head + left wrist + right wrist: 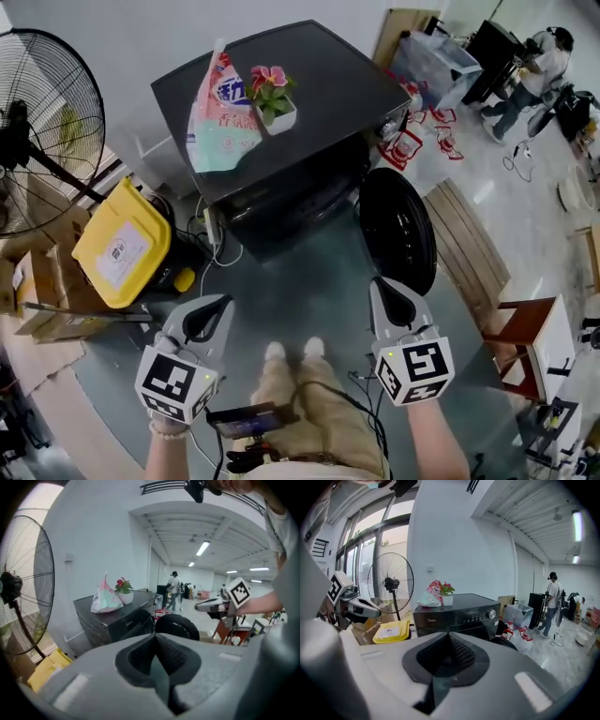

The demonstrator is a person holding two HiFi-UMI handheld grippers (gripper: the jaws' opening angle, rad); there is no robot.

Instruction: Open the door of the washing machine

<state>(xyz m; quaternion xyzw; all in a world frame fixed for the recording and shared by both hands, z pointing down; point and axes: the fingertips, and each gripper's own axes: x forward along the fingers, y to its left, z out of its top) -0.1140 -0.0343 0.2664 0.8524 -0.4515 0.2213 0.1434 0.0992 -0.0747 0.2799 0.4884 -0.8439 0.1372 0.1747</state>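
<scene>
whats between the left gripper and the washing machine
Only bare grey floor, as the head view shows. Nothing stands between the shut left gripper and the washing machine, whose round door already hangs open.

Grey left gripper (221,302) and right gripper (379,286), black-and-white marker cubes (175,382); khaki trousers (314,412), white shoes (292,352)

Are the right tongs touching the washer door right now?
Apart. The right gripper view shows the right tongs shut and empty, with the open door standing well beyond their tips.
</scene>
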